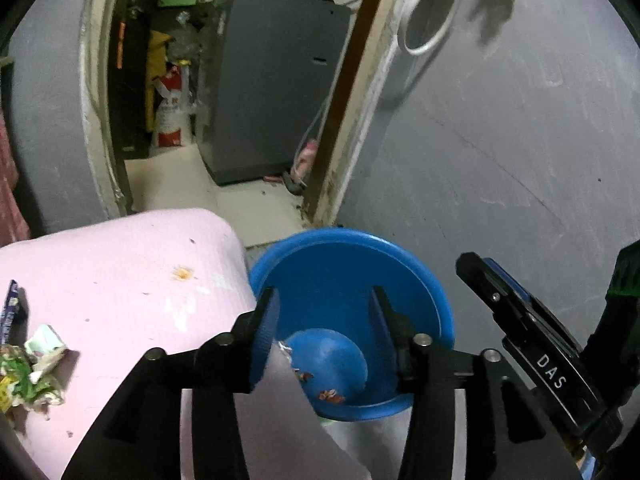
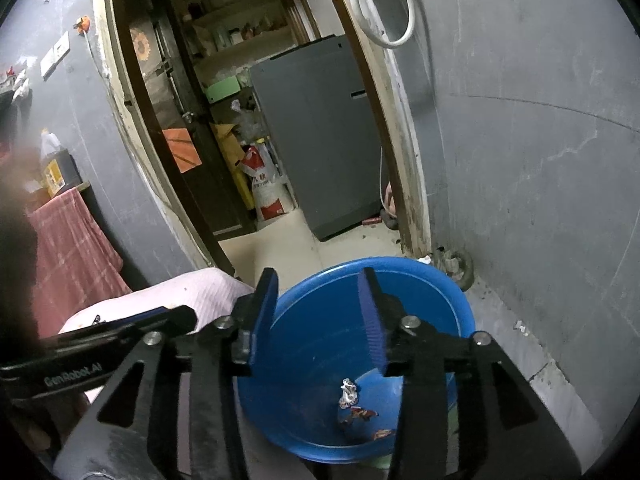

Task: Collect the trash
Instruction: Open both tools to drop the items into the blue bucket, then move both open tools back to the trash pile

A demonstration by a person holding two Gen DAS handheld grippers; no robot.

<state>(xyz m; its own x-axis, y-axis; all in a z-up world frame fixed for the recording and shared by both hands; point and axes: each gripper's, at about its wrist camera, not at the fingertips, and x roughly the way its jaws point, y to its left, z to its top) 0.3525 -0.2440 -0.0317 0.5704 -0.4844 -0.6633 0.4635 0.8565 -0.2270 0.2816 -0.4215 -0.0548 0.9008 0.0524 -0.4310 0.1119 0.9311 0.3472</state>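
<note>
- Blue-padded and black-framed, the left gripper fills the bottom centre of the left wrist view; its jaws stand partly apart with nothing between the pads.
- Across its lower right corner the same view shows the right gripper's black body, lettered "DAS".
- In the right wrist view the right gripper sits at bottom centre, jaws likewise partly apart and holding nothing; the left tool crosses the lower left edge.
- Both grippers hang above a blue basin that lies at lower centre of each view, just beside the pink edge.
- On the basin floor lie the collected scraps: a crumpled silver foil piece and small red-orange wrapper bits, below the right gripper's pads.
- A pink mat-covered surface spreads over the lower left of the left wrist view; it bears an orange stain and small specks.
- More trash rests at its far left edge: a heap of crumpled green and white wrappers and a dark blue packet just above it.
- Beyond the basin, pale floor tiles lead through a doorway in the upper centre.
- Inside stands a grey appliance, with a red and white sack left of it.
- A grey wall fills the right side, a white hose looped at its top.
</note>
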